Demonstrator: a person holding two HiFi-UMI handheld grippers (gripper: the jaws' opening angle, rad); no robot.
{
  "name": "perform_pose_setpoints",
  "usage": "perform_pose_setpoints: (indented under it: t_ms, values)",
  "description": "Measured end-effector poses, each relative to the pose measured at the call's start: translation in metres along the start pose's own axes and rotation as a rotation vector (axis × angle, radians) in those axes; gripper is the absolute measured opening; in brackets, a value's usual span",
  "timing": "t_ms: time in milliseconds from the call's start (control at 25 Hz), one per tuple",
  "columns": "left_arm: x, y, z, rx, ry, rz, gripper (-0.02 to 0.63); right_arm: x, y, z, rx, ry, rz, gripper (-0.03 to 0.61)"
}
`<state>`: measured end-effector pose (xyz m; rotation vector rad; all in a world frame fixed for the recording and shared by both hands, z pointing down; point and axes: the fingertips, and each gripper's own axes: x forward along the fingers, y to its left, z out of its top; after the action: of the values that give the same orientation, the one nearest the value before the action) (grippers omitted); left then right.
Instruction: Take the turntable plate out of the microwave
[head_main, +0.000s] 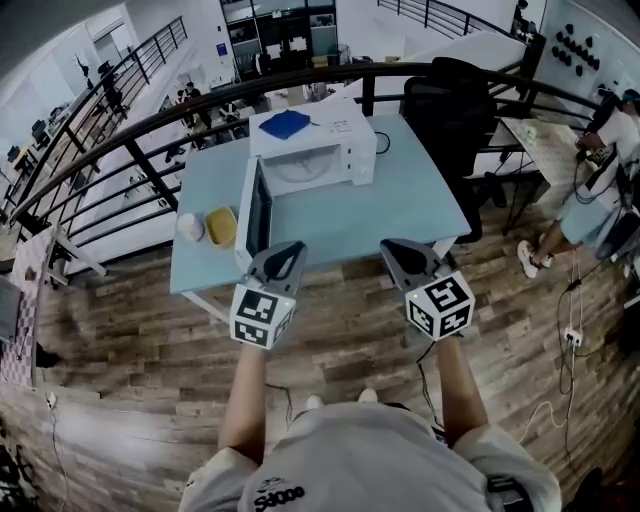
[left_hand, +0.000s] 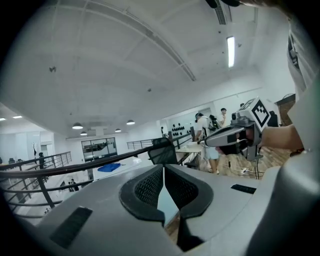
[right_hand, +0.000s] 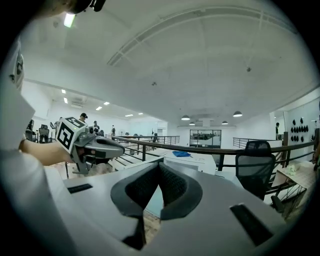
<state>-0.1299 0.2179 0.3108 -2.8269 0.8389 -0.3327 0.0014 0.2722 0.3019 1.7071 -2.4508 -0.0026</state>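
The white microwave (head_main: 318, 152) stands at the back of the light blue table (head_main: 400, 210), its door (head_main: 256, 208) swung open toward the left. Inside, the pale round turntable plate (head_main: 300, 168) shows on the oven floor. My left gripper (head_main: 288, 250) and right gripper (head_main: 394, 247) hover side by side over the table's front edge, well short of the microwave. Both are shut with nothing between their jaws. In the left gripper view the left gripper (left_hand: 163, 168) has its pads closed together, and the right gripper (right_hand: 159, 167) shows the same in its own view.
A blue cloth (head_main: 285, 124) lies on top of the microwave. A white cup (head_main: 190, 226) and a yellow bowl (head_main: 221, 226) sit at the table's left end beside the open door. A black chair (head_main: 450, 100) and a dark railing (head_main: 150, 120) stand behind the table. A person (head_main: 600, 180) sits at the far right.
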Motion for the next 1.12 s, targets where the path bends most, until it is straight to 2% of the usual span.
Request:
perform_pose_setpoints:
  t_ms: [560,720,880,1120]
  values:
    - [0.057,-0.034,-0.006,-0.014,0.064,0.071,0.026,-0.009,-0.072,-0.03,0.0,0.014,0.101,0.005]
    - [0.081,-0.022,-0.008,-0.025,0.058,0.077,0.026,-0.002,-0.092,-0.032,-0.012,0.009,0.105,0.005]
    - [0.114,-0.008,-0.016,-0.035,0.061,0.049,0.026,0.014,-0.117,-0.04,-0.011,0.019,0.089,0.005]
    - [0.177,0.039,-0.027,-0.019,0.066,0.015,0.027,0.072,-0.157,-0.046,-0.011,0.045,0.07,0.005]
